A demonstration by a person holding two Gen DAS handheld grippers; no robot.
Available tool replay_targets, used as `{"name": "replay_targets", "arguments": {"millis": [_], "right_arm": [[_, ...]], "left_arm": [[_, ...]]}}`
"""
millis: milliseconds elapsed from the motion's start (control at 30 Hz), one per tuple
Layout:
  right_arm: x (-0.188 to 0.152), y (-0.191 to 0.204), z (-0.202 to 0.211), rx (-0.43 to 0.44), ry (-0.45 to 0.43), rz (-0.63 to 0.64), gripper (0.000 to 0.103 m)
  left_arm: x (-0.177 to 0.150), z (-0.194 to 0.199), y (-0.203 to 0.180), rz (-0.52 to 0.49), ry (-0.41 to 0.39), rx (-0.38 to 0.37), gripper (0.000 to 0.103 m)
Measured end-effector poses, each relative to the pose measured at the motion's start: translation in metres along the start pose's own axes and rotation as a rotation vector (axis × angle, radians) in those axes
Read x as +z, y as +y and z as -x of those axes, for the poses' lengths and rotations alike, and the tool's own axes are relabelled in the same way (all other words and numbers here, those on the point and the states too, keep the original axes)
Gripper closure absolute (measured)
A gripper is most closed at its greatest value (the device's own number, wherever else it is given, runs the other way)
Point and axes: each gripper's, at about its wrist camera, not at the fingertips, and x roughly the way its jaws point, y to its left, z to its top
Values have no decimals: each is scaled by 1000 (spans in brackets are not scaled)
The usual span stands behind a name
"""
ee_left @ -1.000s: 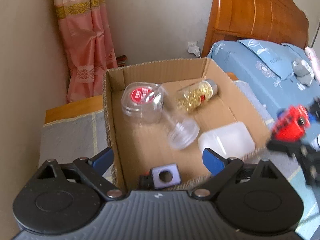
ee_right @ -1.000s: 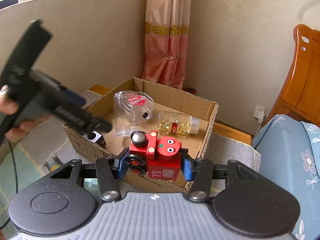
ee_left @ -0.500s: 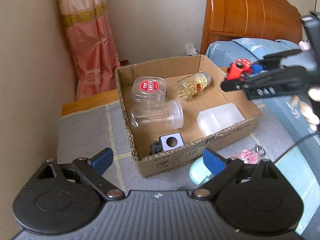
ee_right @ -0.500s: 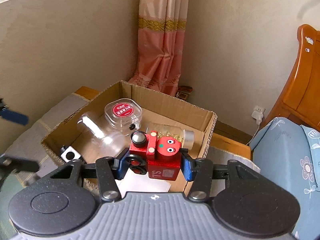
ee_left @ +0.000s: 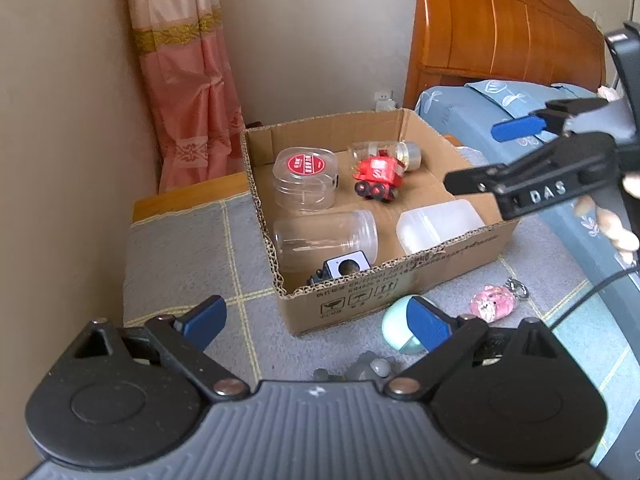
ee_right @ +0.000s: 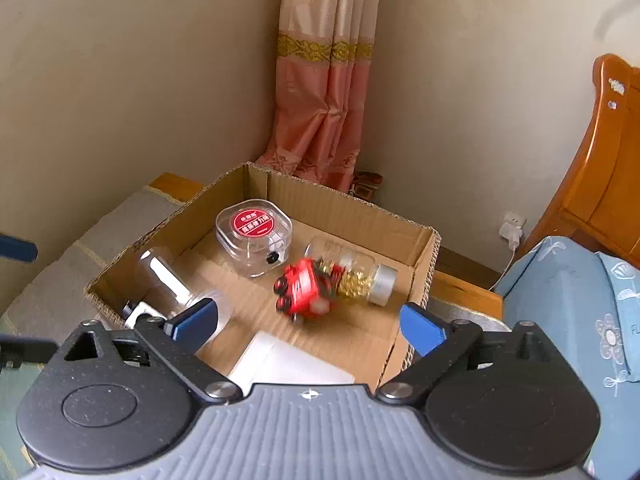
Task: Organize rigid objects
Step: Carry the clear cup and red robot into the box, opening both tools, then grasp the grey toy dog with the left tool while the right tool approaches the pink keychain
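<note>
A red toy train [ee_left: 378,178] lies tipped inside the cardboard box [ee_left: 256,184], against the bottle of golden capsules [ee_right: 360,274]; in the right wrist view the train [ee_right: 302,290] is blurred. My right gripper [ee_right: 308,322] hangs over the box's near right edge with its jaws opening and nothing between them. It also shows at the right of the left wrist view [ee_left: 486,156]. My left gripper [ee_left: 316,320] stands open and empty, back from the box's front wall. The box also holds a red-lidded clear jar [ee_left: 306,178], a clear jar on its side [ee_left: 326,240], a white tub [ee_left: 438,228] and a small blue-grey block [ee_left: 346,268].
On the grey cloth in front of the box lie a mint-green egg-shaped thing [ee_left: 394,326], a pink keychain [ee_left: 494,302] and a grey object [ee_left: 368,368]. A blue-covered bed [ee_left: 472,100] with a wooden headboard stands to the right. The wall and a pink curtain [ee_left: 188,100] close the left.
My right gripper has opened and let go of the red train, which dropped into the box beside the capsule bottle. My left gripper has drawn back from the box.
</note>
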Motion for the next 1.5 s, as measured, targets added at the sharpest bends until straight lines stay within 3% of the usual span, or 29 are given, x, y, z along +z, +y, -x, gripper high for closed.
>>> {"name": "replay_targets", "arguments": {"millis": [467, 567, 700, 933, 1100, 1200, 1500], "right_arm": [[-35, 15, 60, 23, -41, -21, 0], [-46, 18, 73, 31, -54, -30, 0], [-69, 22, 85, 41, -52, -53, 0], [-128, 31, 72, 34, 23, -150, 0], [-164, 35, 54, -30, 74, -212, 0], [-178, 37, 45, -45, 95, -230, 0], [-197, 43, 32, -80, 135, -239, 0]], "left_arm": [[-16, 66, -14, -18, -47, 79, 3], [-26, 83, -18, -39, -75, 119, 1], [-43, 89, -17, -37, -86, 119, 1], [-80, 46, -24, 15, -29, 85, 1], [-98, 12, -33, 25, -7, 85, 1], [-103, -1, -37, 55, -17, 48, 1], [-111, -43, -39, 98, 9, 65, 1]]}}
